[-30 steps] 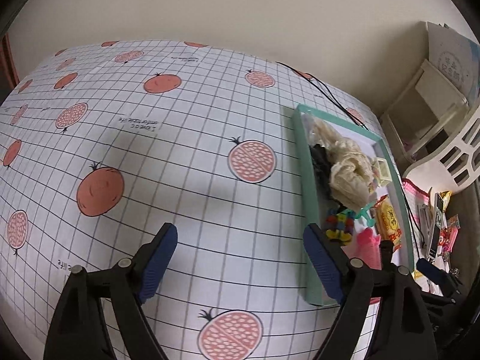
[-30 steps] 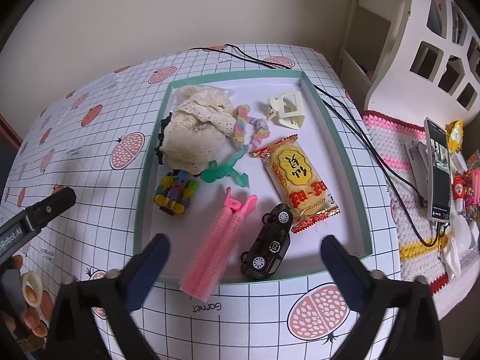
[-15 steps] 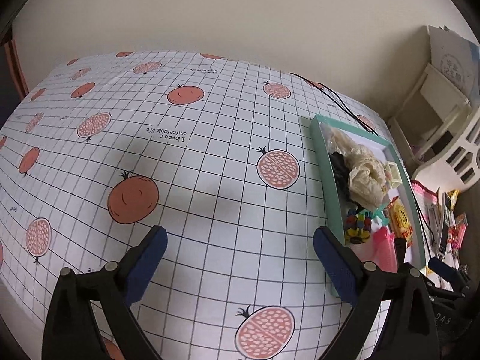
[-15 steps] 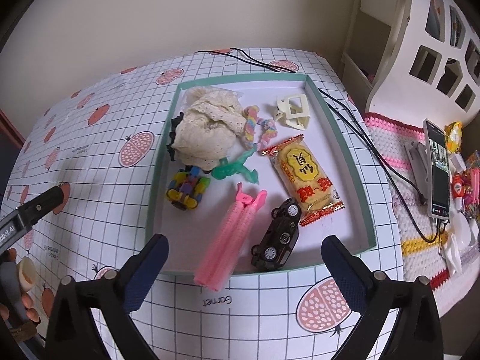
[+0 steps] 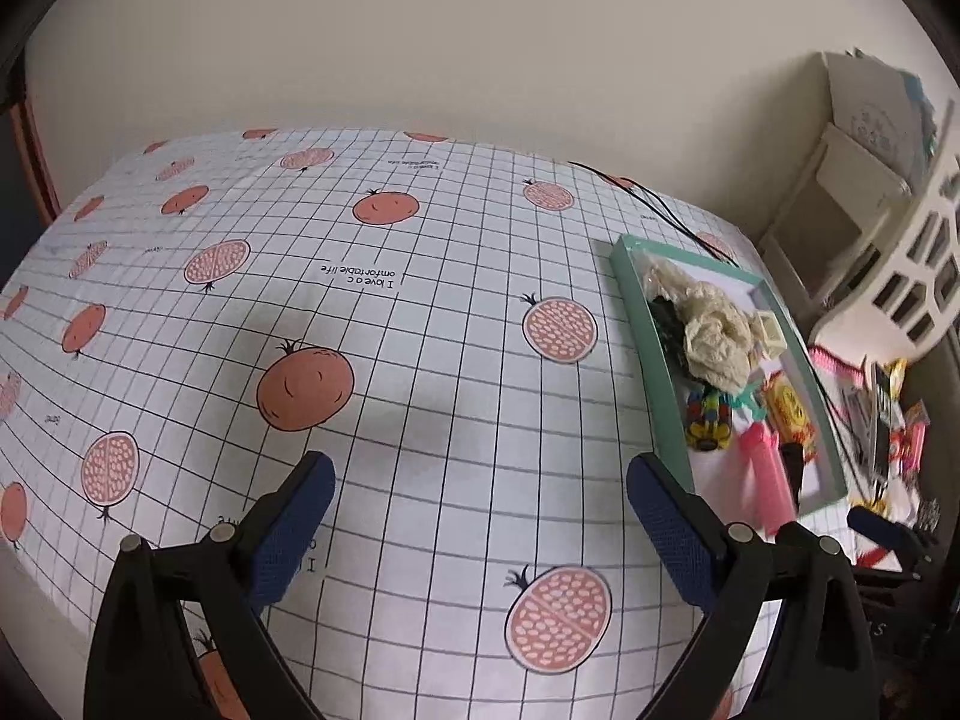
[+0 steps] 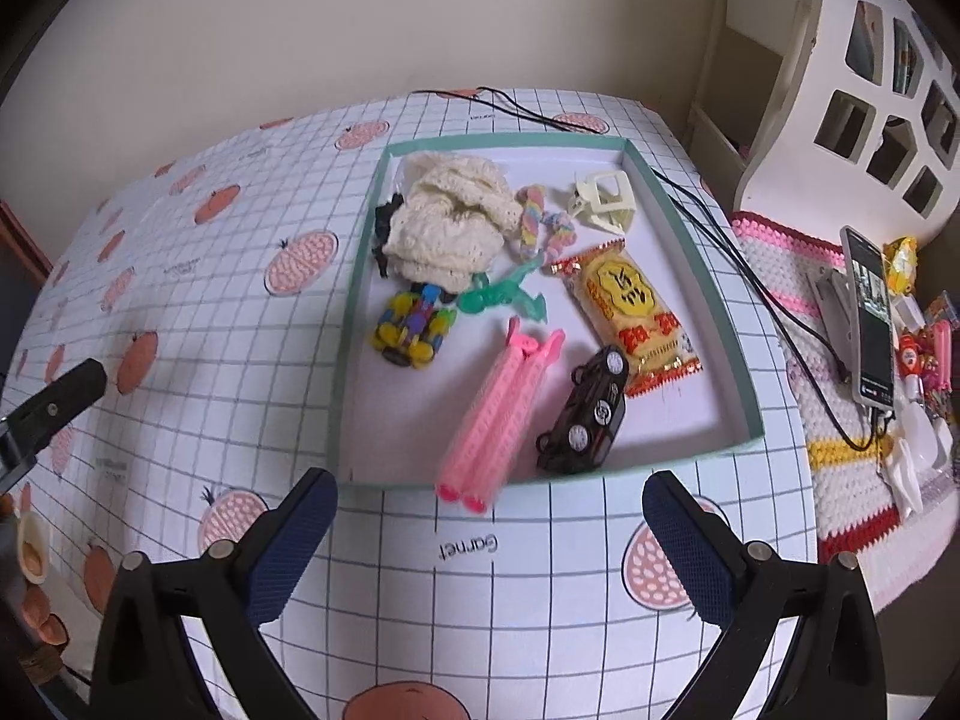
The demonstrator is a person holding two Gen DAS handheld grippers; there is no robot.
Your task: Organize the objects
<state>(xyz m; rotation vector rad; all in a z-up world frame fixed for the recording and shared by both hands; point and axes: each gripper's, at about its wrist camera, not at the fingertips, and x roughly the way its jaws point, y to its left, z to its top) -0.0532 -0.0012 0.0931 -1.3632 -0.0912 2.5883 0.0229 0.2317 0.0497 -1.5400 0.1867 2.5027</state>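
left gripper [image 5: 477,495]: fingers spread wide, nothing between them, hovering over bare tablecloth; its black tip also shows at 9 o'clock in the right wrist view.
right gripper [image 6: 489,516]: fingers spread wide, empty, hovering over the cloth just short of the tray's near rim.
tablecloth [image 5: 420,324]: white grid print with pomegranates, covers the table.
tray [image 6: 684,204]: shallow, mint-green rim, white floor; centre of the right wrist view, at 3 o'clock in the left wrist view.
cream crochet piece [image 6: 450,222]: bunched at 11 o'clock in the tray, lying over a black item [image 6: 384,228] by the left wall.
pastel twist candy [image 6: 543,222]: just right of the crochet.
cream claw clip [image 6: 603,201]: 1 o'clock corner of the tray.
green figure [image 6: 501,297]: tray centre, just below the crochet.
multicolour block toy [image 6: 411,327]: 9 o'clock, near the left wall.
snack packet [image 6: 630,309]: yellow-red, flat, right of centre.
pink hair roller [image 6: 498,414]: 6 o'clock, near end sticking out over the front rim.
black toy car [image 6: 585,411]: on its side, wheels showing, just right of the roller, touching the packet's corner.
phone [image 6: 870,324]: off the table at 3 o'clock on a crochet mat [image 6: 798,270], black cable [image 6: 750,276] running to it.
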